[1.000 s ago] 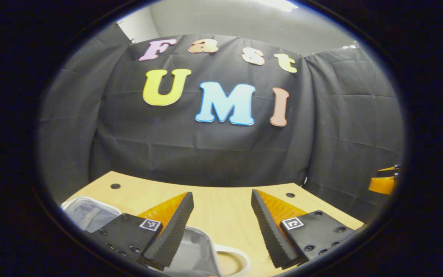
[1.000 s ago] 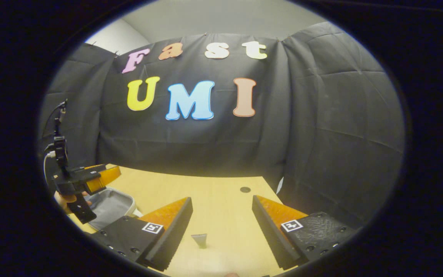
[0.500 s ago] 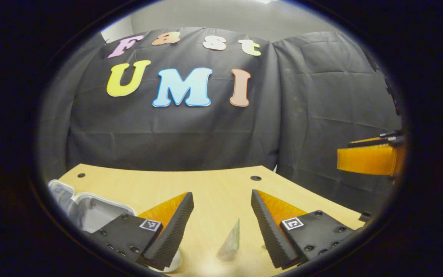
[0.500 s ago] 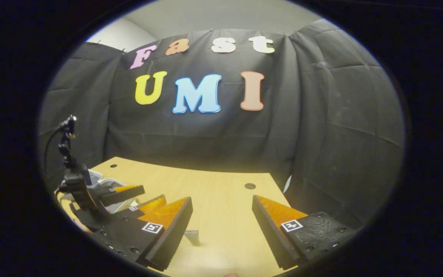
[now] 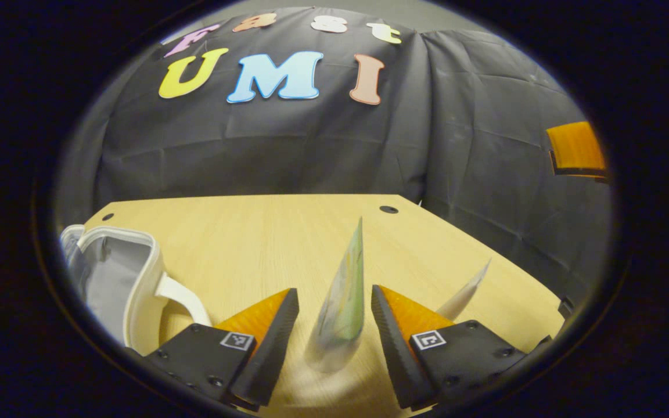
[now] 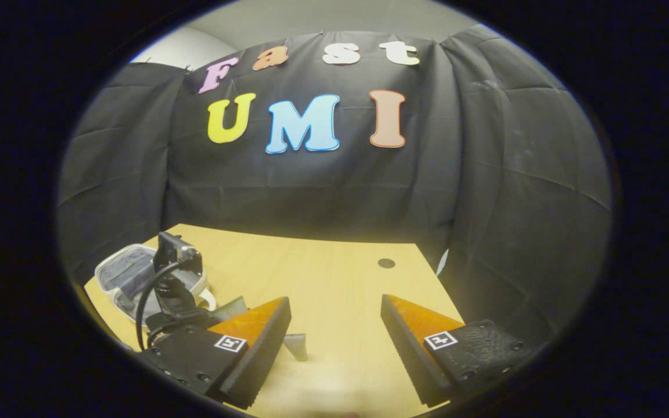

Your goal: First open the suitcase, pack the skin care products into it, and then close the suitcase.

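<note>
Left gripper view: we find a skin care tube [image 5: 343, 299] standing upright on the table [image 5: 253, 232], between the fingers of the left gripper [image 5: 334, 342]. The jaws are spread; a gap shows on each side of the tube, and we cannot confirm any contact. A second tube [image 5: 463, 293] leans just right of the right finger, its base hidden behind it. At the left, the white suitcase [image 5: 119, 278] lies open, grey lining exposed, its near edge cut off by the view's rim. At the far right edge a finger of the right gripper [image 5: 577, 148] shows, cropped.

In the right gripper view, the right gripper [image 6: 334, 348] is wide open and holds nothing. A tube end [image 6: 297, 346] is partly hidden behind its left finger. The left gripper [image 6: 175, 284] stands before the suitcase [image 6: 115, 273].

Against the frame half a second ago, the left gripper has come down and forward, so the tube now sits deep between its fingers, and the jaws have narrowed slightly.
</note>
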{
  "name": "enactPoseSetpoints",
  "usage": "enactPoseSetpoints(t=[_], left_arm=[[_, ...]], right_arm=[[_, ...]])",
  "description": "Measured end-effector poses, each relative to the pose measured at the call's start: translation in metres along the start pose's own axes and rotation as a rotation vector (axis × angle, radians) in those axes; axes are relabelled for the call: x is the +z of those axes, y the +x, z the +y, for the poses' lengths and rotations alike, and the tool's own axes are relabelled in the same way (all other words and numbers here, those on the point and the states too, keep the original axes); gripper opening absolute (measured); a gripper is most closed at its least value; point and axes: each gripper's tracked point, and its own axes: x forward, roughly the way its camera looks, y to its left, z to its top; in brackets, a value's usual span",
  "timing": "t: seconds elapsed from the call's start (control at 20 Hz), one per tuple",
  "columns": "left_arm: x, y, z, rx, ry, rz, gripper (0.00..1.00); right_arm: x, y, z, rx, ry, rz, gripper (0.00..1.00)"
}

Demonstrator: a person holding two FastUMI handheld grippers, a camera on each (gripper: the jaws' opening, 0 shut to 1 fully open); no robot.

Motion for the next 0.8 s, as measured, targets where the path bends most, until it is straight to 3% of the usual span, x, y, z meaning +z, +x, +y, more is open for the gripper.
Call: enactPoseSetpoints(t=[0.05,0.1,0.15,0.25,0.4,0.5,0.65,0.8], left_arm=[[-0.003,0.002,0.001,0.016,0.001,0.010,0.78],[-0.004,0.003,0.004,0.022,0.000,0.012,0.61],[-0.002,0.006,0.005,0.014,-0.002,0.011,0.53],[-0.002,0.008,0.004,-0.002,-0.001,0.049,0.48],[0.010,-0.004,0.012,-0.035,-0.105,0.126,0.39],[0.036,-0.027,0.018,-0.044,-0.143,0.135,0.42],[0.089,-0.073,0.039,-0.044,-0.200,0.101,0.39],[0.120,-0.121,0.083,0.006,-0.233,0.107,0.39]], right_arm=[[-0.001,0.000,0.001,-0.003,0.000,0.000,0.95],[-0.002,0.001,0.001,-0.007,0.000,0.007,0.95],[-0.004,0.002,0.000,-0.011,0.002,0.011,0.95],[-0.005,0.003,0.001,-0.016,0.011,0.019,0.95],[-0.004,0.008,0.012,0.004,0.041,0.015,0.94],[-0.011,0.020,0.031,0.040,0.058,0.025,0.95],[-0.032,0.040,0.050,0.067,0.056,0.067,0.95],[-0.075,0.065,0.061,0.079,0.050,0.168,0.95]])
